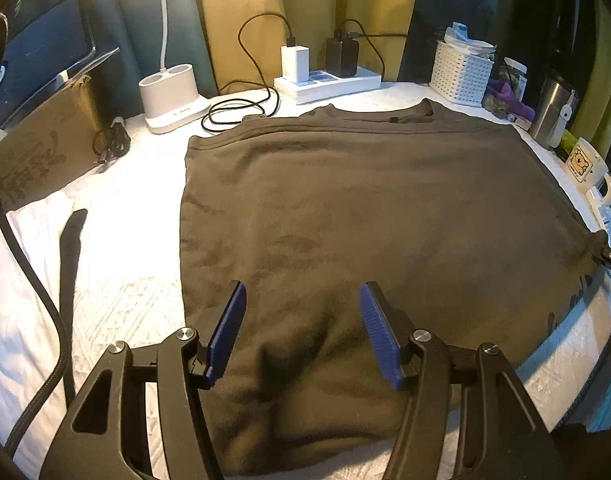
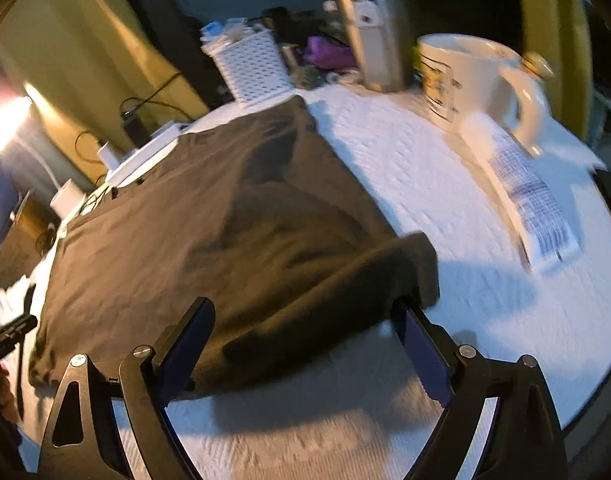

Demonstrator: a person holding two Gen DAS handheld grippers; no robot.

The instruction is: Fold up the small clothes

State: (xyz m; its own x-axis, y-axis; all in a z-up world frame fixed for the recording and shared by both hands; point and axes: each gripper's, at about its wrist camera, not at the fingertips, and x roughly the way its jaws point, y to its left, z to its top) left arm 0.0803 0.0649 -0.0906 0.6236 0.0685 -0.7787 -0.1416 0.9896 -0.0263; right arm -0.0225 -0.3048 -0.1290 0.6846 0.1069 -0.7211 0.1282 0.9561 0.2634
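Note:
A dark brown shirt (image 1: 365, 200) lies spread flat on the white quilted cover (image 1: 117, 248), collar toward the far side. My left gripper (image 1: 303, 286) hangs open over the shirt's near hem. Bunched cloth lies below and between its blue pads (image 1: 229, 328), which do not press on it. In the right wrist view the shirt (image 2: 225, 220) runs away to the left, its near right corner slightly curled up. My right gripper (image 2: 303, 302) stands wide open just over that near edge, with the right finger by the curled corner and nothing pinched.
A mug (image 2: 465, 76), a steel tumbler (image 2: 381, 40), a white basket (image 2: 253, 68) and a flat tube (image 2: 533, 204) crowd the right side. A power strip with chargers (image 1: 329, 80), a white lamp base (image 1: 171, 96) and a cardboard box (image 1: 41, 136) stand behind and left. A black cable (image 1: 25, 260) hangs at left.

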